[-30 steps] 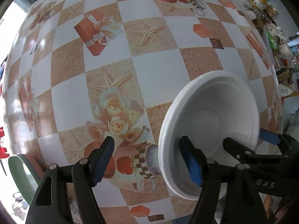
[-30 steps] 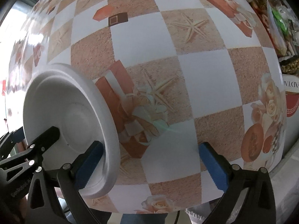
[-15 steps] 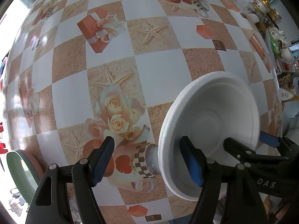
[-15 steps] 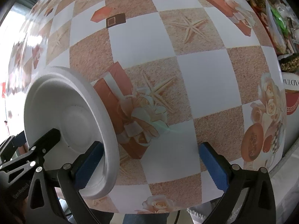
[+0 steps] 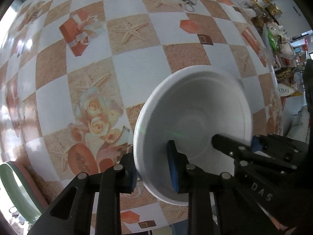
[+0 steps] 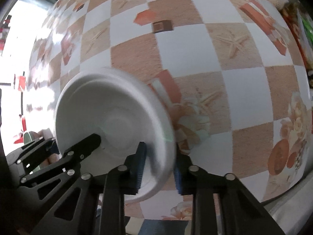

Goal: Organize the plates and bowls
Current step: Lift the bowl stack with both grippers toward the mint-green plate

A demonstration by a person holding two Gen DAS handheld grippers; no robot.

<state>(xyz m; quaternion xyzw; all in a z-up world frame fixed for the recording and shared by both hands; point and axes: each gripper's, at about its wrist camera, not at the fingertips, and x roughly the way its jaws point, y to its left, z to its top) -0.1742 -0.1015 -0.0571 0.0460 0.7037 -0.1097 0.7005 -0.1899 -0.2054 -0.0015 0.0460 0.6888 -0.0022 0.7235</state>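
A white foam bowl (image 5: 195, 125) is held tilted above the table, its hollow facing the cameras. My left gripper (image 5: 153, 173) is shut on its rim, one pad (image 5: 173, 168) inside the bowl, the other behind the wall. In the right wrist view my right gripper (image 6: 159, 166) is shut on the opposite rim of the same bowl (image 6: 115, 125). Each gripper's black fingers show across the bowl in the other's view.
The table (image 5: 137, 58) wears a checkered cloth printed with roses, starfish and gift boxes. A green and pink stack of plates (image 5: 17, 186) sits at the table's near left edge. Cluttered shelves (image 5: 279, 39) stand at the far right.
Both grippers have closed: each was open with one pad beside the bowl, and each now pinches the rim. The bowl has shifted toward the middle of both views.
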